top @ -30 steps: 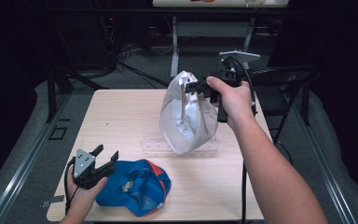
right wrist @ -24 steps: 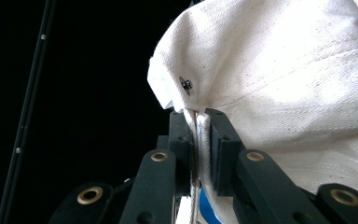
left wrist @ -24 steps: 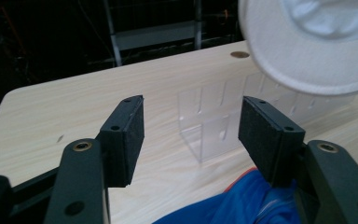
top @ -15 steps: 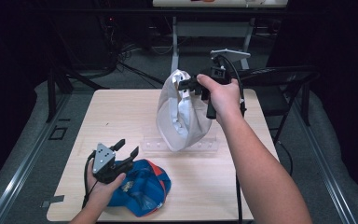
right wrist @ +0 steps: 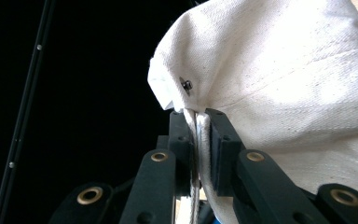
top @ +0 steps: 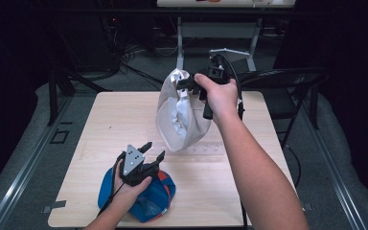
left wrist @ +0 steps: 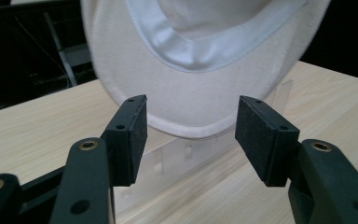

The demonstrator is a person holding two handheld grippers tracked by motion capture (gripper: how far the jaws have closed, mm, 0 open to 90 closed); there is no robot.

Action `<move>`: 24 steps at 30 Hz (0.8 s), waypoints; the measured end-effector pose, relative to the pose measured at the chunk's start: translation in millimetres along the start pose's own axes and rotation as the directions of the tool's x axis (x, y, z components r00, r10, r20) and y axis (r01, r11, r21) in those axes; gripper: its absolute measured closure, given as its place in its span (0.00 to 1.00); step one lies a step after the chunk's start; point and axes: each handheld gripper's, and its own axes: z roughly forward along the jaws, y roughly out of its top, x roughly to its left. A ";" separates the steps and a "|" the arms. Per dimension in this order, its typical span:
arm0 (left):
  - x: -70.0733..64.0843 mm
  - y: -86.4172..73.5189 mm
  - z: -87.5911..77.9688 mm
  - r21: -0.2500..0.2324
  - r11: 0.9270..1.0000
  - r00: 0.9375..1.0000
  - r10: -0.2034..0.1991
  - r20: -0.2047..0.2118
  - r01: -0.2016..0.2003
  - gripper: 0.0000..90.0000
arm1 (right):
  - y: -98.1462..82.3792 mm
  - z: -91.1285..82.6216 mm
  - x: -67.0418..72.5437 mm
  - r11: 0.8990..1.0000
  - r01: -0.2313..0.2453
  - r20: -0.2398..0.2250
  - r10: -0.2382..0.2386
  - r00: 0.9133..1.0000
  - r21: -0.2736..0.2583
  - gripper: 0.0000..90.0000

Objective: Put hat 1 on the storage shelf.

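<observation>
- White hat (top: pixel 179 117) hangs over the table (top: pixel 100 124), pinched at its edge by the right gripper (top: pixel 188 86).
- It looks soft, light and floppy.
- Left gripper (top: pixel 152 152) is wide open and could take the low brim.

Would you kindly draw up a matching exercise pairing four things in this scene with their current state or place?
Things:
1. white hat
2. blue cap
3. left tool
4. clear stand

States or places:
A. open, holding nothing
B. lying on the table's near edge
C. hanging, pinched in the right tool
D. standing on the table under the hat's brim

Pairs: 1-C, 2-B, 3-A, 4-D
</observation>
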 end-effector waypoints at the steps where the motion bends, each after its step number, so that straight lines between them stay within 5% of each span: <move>1: -2.2 0.0 2.4 0.005 1.000 1.000 0.000 0.004 0.000 0.50 | 0.3 0.4 0.3 1.000 0.001 0.000 -0.001 1.000 0.002 0.91; 7: -14.0 -0.9 14.5 0.037 0.999 0.999 0.024 0.031 -0.025 0.54 | 0.0 5.5 2.7 1.000 -0.003 0.001 0.003 1.000 -0.004 0.91; 14: -19.9 -2.5 24.7 0.054 0.998 1.000 0.022 0.015 -0.023 0.54 | -1.1 8.9 7.2 1.000 0.003 0.003 -0.003 1.000 -0.001 0.91; 24: -26.2 3.0 35.8 0.091 0.993 0.996 0.074 -0.042 -0.070 0.61 | -3.5 11.6 12.8 1.000 0.000 -0.003 0.000 1.000 -0.001 0.91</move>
